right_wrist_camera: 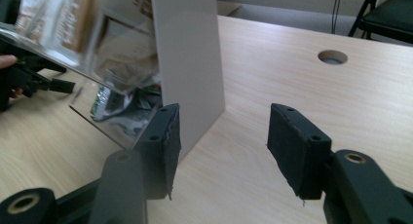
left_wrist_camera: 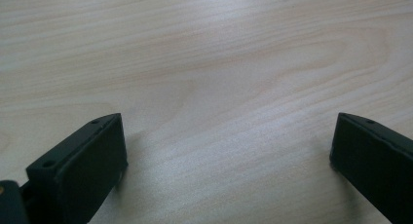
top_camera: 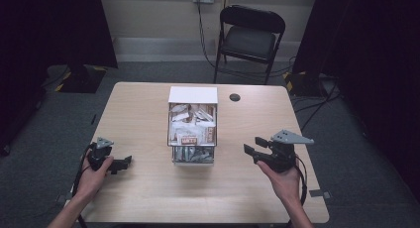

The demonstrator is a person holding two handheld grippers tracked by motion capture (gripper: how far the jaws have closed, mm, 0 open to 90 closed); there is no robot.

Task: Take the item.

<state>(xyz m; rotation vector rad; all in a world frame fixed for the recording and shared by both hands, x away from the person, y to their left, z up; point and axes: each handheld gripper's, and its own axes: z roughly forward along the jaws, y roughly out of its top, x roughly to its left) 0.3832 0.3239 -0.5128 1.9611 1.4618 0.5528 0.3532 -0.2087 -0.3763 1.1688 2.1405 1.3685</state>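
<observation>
A clear plastic box (top_camera: 193,95) with a white top stands in the middle of the wooden table (top_camera: 138,114). It is packed with several paper sachets (top_camera: 190,126). My left gripper (top_camera: 121,164) rests low on the table left of the box, pointing toward it. In the left gripper view its jaws (left_wrist_camera: 228,124) stand wide apart over bare wood. My right gripper (top_camera: 251,144) hovers right of the box, open and aimed at it. In the right gripper view the jaws (right_wrist_camera: 224,114) hold nothing, and the box's white side panel (right_wrist_camera: 187,63) rises just beyond the left jaw.
A round cable hole (top_camera: 235,97) sits in the table behind the box's right side. A black folding chair (top_camera: 250,37) stands beyond the far edge. The other hand's gripper (right_wrist_camera: 29,75) shows through the clear box in the right gripper view.
</observation>
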